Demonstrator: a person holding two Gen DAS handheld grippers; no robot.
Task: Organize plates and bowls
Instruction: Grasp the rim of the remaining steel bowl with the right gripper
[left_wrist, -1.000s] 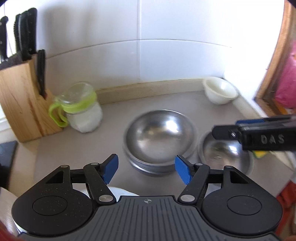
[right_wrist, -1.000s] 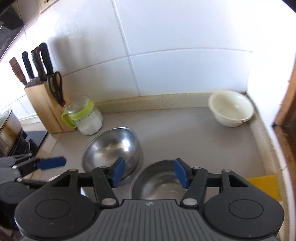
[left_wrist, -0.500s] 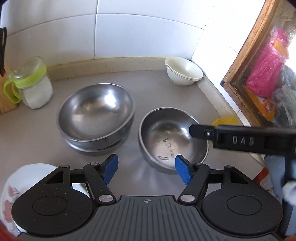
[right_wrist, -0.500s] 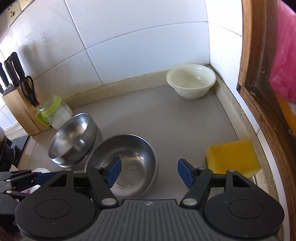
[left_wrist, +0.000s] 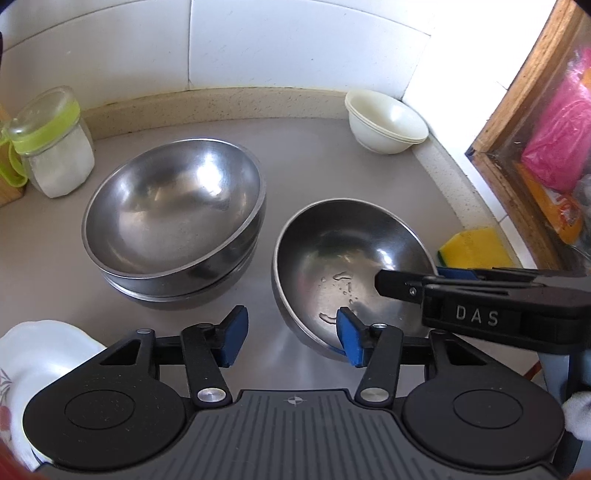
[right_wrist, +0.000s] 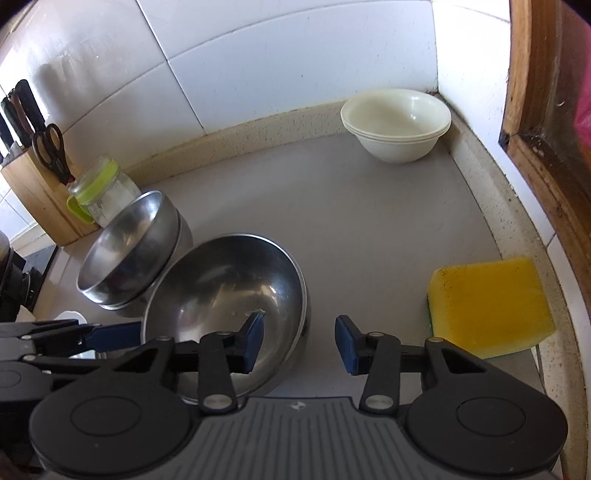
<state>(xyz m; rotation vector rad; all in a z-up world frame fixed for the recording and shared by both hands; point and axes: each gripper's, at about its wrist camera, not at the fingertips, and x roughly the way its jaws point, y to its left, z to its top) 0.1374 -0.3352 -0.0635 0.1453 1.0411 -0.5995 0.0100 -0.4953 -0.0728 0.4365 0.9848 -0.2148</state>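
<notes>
- The left gripper is pointing steeply down at the counter, straddling the near-left rim of the single steel bowl: one blue pad is sitting inside the bowl and the other is hanging outside it.
- Its jaws have just been closing and are standing partly apart; the rim is lying between them, and neither pad is visibly pressing on it.
- The right gripper is tilting down the same way over the bowl's right rim, its left pad inside and its right pad over bare counter.
- Its jaws have also just been closing, and a clear gap is showing; the rim is between the pads, not pinched.
- In the left view the right gripper is reaching in from the right across the bowl.
- That bowl is round, shiny metal, with a few water drops lying in its bottom.
- Just beside it two more steel bowls are sitting nested, the upper one tilting.
- Two cream bowls, smooth and matte, are sitting stacked in the back corner.
- One yellow sponge, porous and blocky, is lying near the right edge.
- One glass jar with a green lid is standing by a wooden knife block.
- One white flowered dish is peeking out at the lower left.
</notes>
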